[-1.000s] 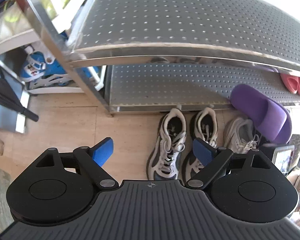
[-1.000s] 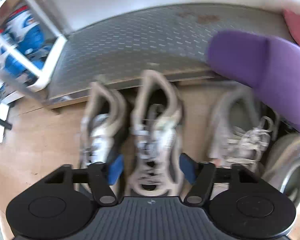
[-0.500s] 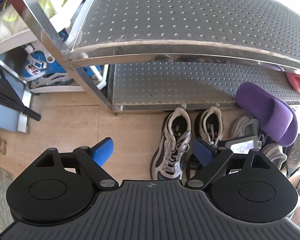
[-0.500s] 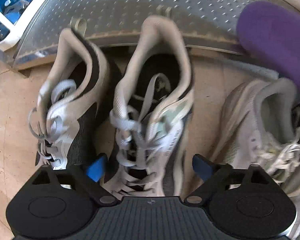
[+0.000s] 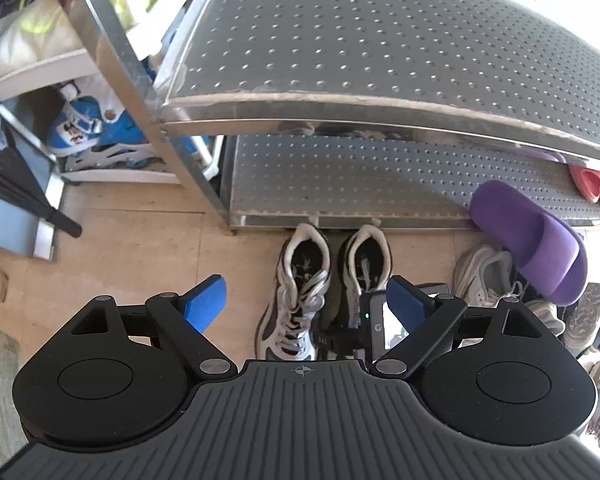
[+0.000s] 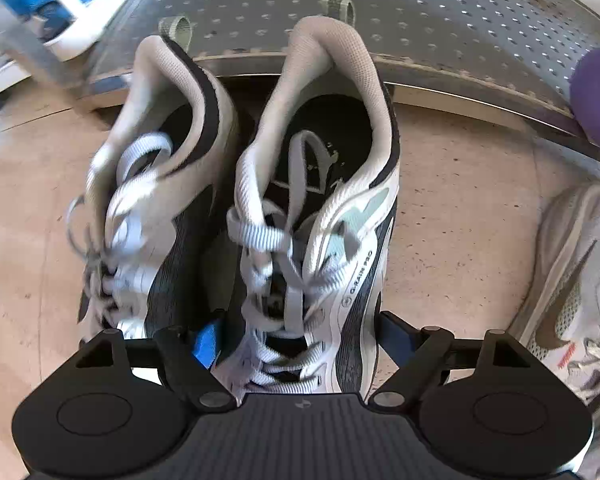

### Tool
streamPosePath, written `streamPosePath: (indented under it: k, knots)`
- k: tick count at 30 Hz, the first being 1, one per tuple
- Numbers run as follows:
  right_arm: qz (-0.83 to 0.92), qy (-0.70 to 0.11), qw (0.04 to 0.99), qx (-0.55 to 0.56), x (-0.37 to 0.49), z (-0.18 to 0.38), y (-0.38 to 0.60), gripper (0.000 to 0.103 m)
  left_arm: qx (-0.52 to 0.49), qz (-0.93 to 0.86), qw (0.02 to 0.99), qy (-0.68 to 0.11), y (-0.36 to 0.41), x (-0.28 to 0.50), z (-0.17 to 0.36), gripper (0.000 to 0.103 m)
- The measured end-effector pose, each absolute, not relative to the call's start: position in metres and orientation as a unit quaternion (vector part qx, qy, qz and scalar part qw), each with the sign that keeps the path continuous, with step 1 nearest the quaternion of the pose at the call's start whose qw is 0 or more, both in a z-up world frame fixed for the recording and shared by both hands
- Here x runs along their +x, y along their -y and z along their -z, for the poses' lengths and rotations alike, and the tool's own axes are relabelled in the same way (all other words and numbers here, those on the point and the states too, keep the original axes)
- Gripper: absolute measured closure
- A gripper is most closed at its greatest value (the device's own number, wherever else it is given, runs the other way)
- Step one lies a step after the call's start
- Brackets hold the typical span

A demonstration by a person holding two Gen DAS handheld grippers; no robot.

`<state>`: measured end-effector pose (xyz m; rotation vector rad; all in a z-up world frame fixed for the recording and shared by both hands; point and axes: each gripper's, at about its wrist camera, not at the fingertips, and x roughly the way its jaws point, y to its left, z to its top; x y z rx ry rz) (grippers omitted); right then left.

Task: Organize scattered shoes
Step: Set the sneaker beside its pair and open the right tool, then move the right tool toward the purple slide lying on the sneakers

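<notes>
Little of the tidying looks done. In the left wrist view, the white-and-black sneaker pair (image 5: 324, 280) stands on the floor (image 5: 140, 248) at centre frame, heels against the lower shelf (image 5: 360, 176) of the metal rack, whose upper shelf (image 5: 380, 40) is bare. The purple slipper (image 5: 528, 236) leans on a grey sneaker (image 5: 484, 276) at right; pink shoes (image 5: 592, 184) already sit on the shelf. The right claw (image 6: 296, 344) straddles the toe of the right-hand sneaker (image 6: 320, 208), pads close on either side, grip unclear. The left claw (image 5: 304, 300) hangs spread and empty.
</notes>
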<state>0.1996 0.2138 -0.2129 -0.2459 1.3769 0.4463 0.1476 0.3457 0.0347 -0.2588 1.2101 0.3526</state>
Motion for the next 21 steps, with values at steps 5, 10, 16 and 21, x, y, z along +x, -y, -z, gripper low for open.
streamPosePath:
  k: [5, 10, 16, 21]
  knots:
    - [-0.25, -0.599, 0.738, -0.183, 0.191, 0.213, -0.219, 0.021, -0.124, -0.16, 0.805, -0.558, -0.344, 0.147, -0.039, 0.012]
    - [-0.246, -0.6, 0.736, -0.196, 0.189, 0.211, -0.213, 0.02, -0.119, -0.156, 0.805, -0.56, -0.338, 0.149, -0.038, 0.012]
    - [-0.24, -0.628, 0.736, -0.083, 0.19, 0.189, -0.174, 0.012, -0.125, -0.164, 0.805, -0.557, -0.337, 0.151, -0.039, 0.012]
    - [-0.234, -0.64, 0.726, -0.091, 0.177, 0.194, -0.148, 0.016, -0.121, -0.153, 0.807, -0.558, -0.327, 0.151, -0.041, 0.012]
